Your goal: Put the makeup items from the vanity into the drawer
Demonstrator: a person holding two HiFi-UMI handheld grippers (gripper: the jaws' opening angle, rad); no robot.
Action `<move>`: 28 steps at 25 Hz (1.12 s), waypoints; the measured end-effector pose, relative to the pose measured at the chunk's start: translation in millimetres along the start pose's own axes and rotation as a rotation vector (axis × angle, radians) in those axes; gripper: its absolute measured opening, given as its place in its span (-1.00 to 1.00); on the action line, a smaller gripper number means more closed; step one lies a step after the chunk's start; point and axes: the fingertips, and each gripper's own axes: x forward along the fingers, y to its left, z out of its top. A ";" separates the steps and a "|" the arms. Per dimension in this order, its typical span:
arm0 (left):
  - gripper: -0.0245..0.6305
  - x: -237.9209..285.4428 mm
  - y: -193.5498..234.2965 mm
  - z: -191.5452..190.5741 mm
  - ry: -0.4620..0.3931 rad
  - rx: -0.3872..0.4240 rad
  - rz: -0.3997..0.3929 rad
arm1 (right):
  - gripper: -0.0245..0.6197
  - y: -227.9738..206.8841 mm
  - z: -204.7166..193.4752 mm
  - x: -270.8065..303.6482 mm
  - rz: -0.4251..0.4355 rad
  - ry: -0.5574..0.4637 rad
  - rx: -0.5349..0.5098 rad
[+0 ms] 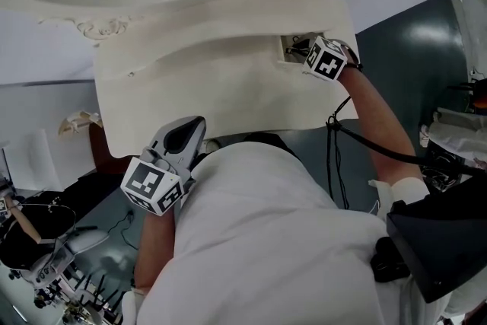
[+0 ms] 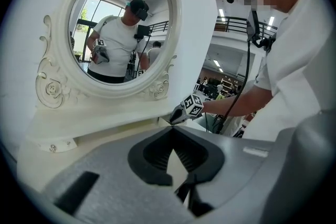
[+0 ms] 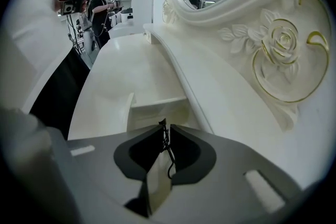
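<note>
At upper right of the head view, right gripper (image 1: 303,51) clamped on a thin black wiry item (image 3: 166,140) (kind unclear), just before the small open drawer (image 3: 157,106) sunk in the white vanity top (image 1: 228,80). Lower left: left gripper (image 1: 194,125) clenched on nothing. All round, dark teal floor (image 1: 403,34).

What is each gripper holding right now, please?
Left gripper: closed, empty.
Right gripper: closed on a thin black item.
</note>
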 end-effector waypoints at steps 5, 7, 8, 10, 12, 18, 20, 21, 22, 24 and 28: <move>-0.93 -10.4 -1.8 -0.8 -0.013 0.038 -0.044 | -0.75 2.0 2.4 -19.3 -0.061 -0.022 0.064; -0.93 -18.0 -2.3 -0.1 -0.022 0.054 -0.067 | -0.80 3.9 4.6 -32.2 -0.111 -0.044 0.111; -0.93 -22.5 -1.8 -0.6 -0.026 0.059 -0.079 | -0.84 6.2 6.6 -39.0 -0.137 -0.062 0.145; -0.93 -32.0 -0.1 -3.5 -0.030 0.069 -0.103 | -0.92 14.9 12.3 -52.1 -0.185 -0.104 0.221; -0.93 -42.5 1.0 -7.7 -0.029 0.083 -0.129 | -0.92 28.6 19.5 -64.0 -0.232 -0.137 0.285; -0.93 -80.7 -0.4 -25.3 -0.030 0.127 -0.209 | -0.92 107.5 55.4 -82.6 -0.289 -0.224 0.439; -0.93 -94.8 -0.4 -34.2 -0.027 0.142 -0.236 | -0.92 140.3 74.6 -84.1 -0.298 -0.265 0.477; -0.93 -101.7 -0.1 -38.6 -0.026 0.148 -0.250 | -0.92 156.8 84.2 -84.6 -0.301 -0.284 0.495; -0.93 -108.4 0.4 -43.3 -0.026 0.154 -0.262 | -0.92 173.1 93.3 -84.9 -0.304 -0.301 0.512; -0.93 -122.1 1.7 -53.2 -0.027 0.161 -0.286 | -0.92 204.2 110.1 -85.4 -0.311 -0.330 0.539; -0.93 -156.0 -1.3 -73.0 -0.022 0.163 -0.320 | -0.92 262.7 144.1 -92.5 -0.316 -0.390 0.579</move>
